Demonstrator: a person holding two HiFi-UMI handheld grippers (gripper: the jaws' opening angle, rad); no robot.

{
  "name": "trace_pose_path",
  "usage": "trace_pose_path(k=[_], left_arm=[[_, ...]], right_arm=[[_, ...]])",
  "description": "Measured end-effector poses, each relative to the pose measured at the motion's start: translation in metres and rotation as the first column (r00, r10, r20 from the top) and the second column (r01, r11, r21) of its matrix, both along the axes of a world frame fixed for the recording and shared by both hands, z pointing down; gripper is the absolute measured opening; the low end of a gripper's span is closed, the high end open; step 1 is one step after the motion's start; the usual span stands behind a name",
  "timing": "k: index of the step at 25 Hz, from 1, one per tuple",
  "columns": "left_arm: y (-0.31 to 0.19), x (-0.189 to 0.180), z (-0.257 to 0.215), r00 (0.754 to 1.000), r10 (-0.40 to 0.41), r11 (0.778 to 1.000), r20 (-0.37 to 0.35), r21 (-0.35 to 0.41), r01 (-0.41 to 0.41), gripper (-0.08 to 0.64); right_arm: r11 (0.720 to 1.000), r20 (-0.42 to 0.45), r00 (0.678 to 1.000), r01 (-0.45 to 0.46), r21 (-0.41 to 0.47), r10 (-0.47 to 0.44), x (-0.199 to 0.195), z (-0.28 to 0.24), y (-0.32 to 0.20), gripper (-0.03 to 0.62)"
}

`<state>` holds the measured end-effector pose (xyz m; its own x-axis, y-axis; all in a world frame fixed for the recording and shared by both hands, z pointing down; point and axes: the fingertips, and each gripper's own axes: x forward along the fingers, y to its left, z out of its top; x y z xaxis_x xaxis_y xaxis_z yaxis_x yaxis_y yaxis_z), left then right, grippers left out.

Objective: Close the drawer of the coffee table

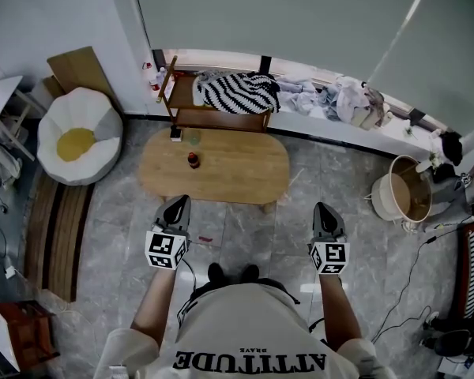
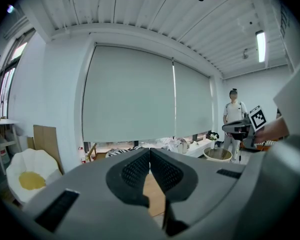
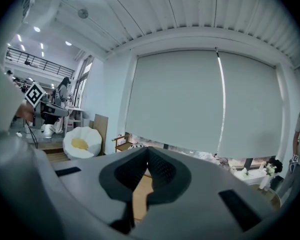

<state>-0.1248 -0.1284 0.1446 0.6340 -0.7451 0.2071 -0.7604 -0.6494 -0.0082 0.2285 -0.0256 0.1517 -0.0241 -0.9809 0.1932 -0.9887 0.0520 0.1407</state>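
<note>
1. My left gripper [image 1: 177,202] is closed, its pads meeting at the tips with nothing between them. In its own view [image 2: 150,153] only a strip of wood shows below the pads.
2. My right gripper [image 1: 325,208] is closed too and holds nothing; its own view [image 3: 146,153] shows the same.
3. The coffee table [image 1: 237,168] is an oval wooden top straight ahead. Its near edge lies just beyond the left gripper's tips, and the right gripper sits off its right end. I cannot make out the drawer in any view.
4. A small bottle [image 1: 193,160] stands on the left part of the top, back from the near edge.
5. Bare grey floor [image 1: 249,231] runs between the two grippers, up to the table's near edge.
6. On the left, a white beanbag [image 1: 79,136] sits near the table's left end, with a wooden bench [image 1: 59,235] along that side.
7. On the right, there is open floor up to a round basket [image 1: 401,188], well apart from the table.
8. A wooden chair [image 1: 221,117] carrying striped cloth stands close behind the far edge.
</note>
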Motion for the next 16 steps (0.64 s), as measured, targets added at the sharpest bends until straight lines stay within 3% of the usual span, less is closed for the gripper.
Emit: trace_pose_path(k=[16], left_arm=[[-0.016, -0.009, 0.003, 1.000, -0.016, 1.000, 0.005, -0.006, 0.016, 0.021]], right_arm=[[1.000, 0.005, 1.000, 0.007, 0.001, -0.007, -0.003, 0.002, -0.020, 0.020]])
